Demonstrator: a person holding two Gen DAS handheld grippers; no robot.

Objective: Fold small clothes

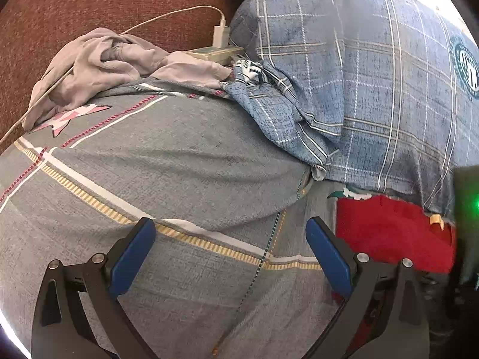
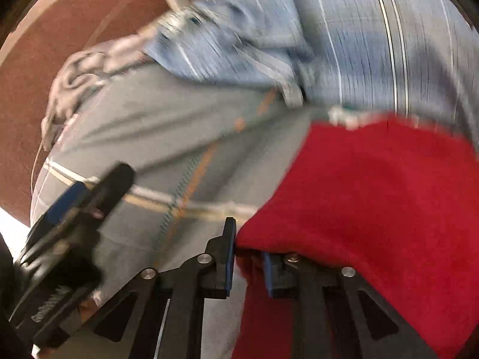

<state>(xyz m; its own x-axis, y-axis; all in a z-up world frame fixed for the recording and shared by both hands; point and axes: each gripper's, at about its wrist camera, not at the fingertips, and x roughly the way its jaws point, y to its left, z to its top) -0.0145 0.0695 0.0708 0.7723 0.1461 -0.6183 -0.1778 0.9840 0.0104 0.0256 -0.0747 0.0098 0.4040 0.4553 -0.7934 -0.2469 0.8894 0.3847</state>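
The jaws of the left gripper (image 1: 230,236) stand wide apart with nothing between them, its blue pads (image 1: 134,257) hanging above the grey bedsheet (image 1: 179,161). The jaws of the right gripper (image 2: 247,248) stand narrow, with the edge of the red garment (image 2: 374,209) running between the pads; the right wrist view is blurred, so the pinch looks firm but the contact itself is hard to make out.

Little writing can be read. A round dark-green emblem (image 1: 467,68) with white marks sits on the blue plaid cover (image 1: 374,89), cut by the edge of the left wrist view, its letters too small to read. Pale lettering on the left gripper's body (image 2: 48,305) in the right wrist view is smeared.

The left wrist view alone shows a crumpled grey-lilac garment (image 1: 104,62) lying at the far edge of the bedsheet, a white charger (image 1: 221,34) with its cable (image 1: 89,51) trailing over that garment, and a pale green box (image 1: 218,52) beneath the charger. There the red garment lies at the right, just beside the right pad, half under the plaid cover. The right wrist view alone shows it spread large over the sheet, with the left gripper at the lower left.

The bedsheet carries yellow, white and maroon stripes and a pink star (image 1: 71,116). Behind rises a brown-red upholstered surface (image 1: 104,3).
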